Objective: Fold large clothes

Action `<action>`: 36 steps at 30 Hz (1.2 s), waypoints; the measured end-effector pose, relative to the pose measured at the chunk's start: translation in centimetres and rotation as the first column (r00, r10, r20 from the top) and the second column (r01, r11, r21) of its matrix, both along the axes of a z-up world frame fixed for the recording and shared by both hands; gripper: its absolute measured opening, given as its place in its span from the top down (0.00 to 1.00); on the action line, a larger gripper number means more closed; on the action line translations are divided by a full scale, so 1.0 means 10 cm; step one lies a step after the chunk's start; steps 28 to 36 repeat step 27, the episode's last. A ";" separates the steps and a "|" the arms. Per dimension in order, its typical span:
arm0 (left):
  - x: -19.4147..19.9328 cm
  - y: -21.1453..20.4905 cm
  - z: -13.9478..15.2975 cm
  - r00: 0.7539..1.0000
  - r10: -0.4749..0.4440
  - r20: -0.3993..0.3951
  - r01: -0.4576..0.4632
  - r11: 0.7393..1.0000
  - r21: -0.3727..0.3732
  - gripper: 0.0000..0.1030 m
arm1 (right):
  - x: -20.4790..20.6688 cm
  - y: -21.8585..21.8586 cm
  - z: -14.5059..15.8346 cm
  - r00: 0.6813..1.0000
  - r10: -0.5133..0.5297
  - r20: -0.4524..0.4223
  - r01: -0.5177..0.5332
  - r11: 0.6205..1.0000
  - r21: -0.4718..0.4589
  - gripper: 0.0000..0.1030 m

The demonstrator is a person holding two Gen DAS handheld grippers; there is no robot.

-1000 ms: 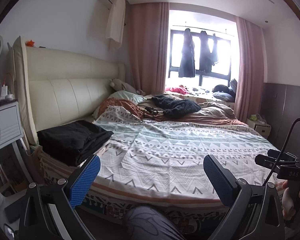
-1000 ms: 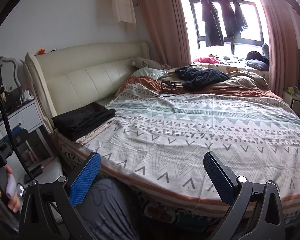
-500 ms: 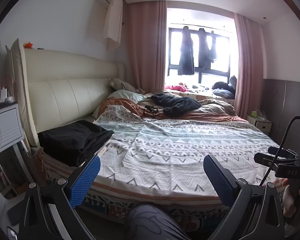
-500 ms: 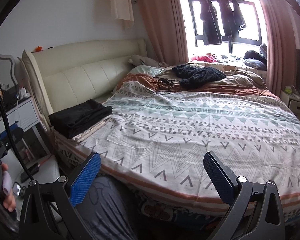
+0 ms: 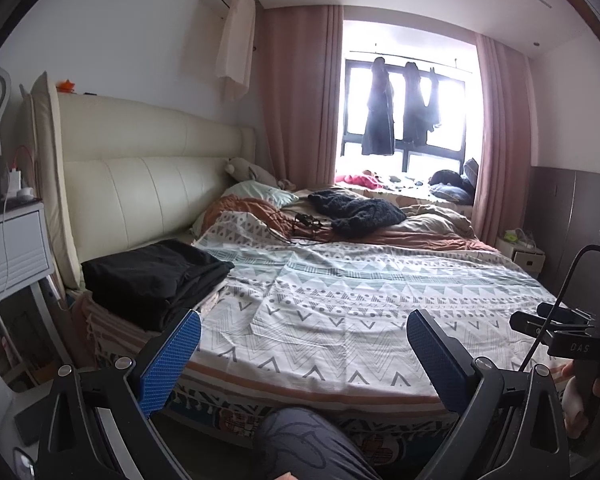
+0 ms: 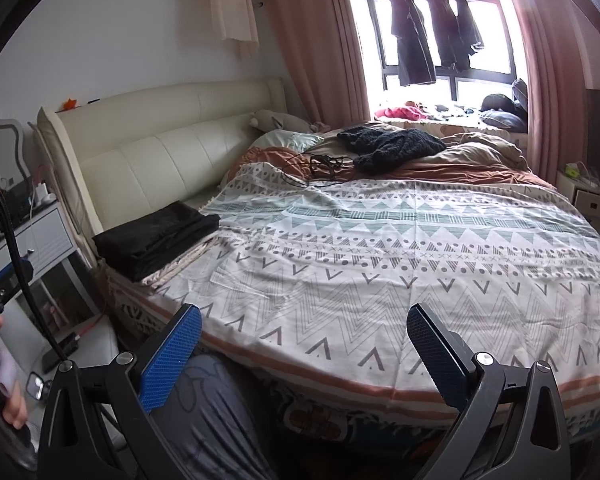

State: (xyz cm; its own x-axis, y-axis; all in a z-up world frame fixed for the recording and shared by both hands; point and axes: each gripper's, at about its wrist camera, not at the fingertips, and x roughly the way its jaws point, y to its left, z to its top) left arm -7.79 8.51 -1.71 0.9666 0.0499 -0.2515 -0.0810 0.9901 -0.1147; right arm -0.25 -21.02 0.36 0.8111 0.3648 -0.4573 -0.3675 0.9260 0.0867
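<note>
beyond both spread claws (image 5: 304, 354), folded clothes (image 5: 156, 276).

Lit by daylight from the window (image 5: 404, 120) far ahead of both grippers, overexposed to white glare. Hanging garments (image 6: 414, 36) reduced to silhouettes. Near foreground dimmer. Strong fisheye bending and black vignetting at frame edges; focus otherwise fairly sharp.

Both grippers are built the same: black angular frames, silver screws, blue textured pads (image 5: 170, 356). Grey patterned trousers (image 6: 216, 420) are worn, seen below the claws.
</note>
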 end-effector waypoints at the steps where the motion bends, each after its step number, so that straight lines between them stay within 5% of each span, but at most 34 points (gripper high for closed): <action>1: 0.00 0.01 0.00 1.000 0.003 0.000 -0.003 1.000 -0.004 0.00 | 0.00 0.00 0.00 1.000 0.000 -0.001 0.000 1.000 0.000 0.00; 36: -0.06 0.15 -0.02 1.000 0.022 -0.004 -0.022 0.999 -0.040 0.00 | -0.07 0.03 0.01 0.999 0.001 -0.037 -0.001 1.000 -0.014 0.00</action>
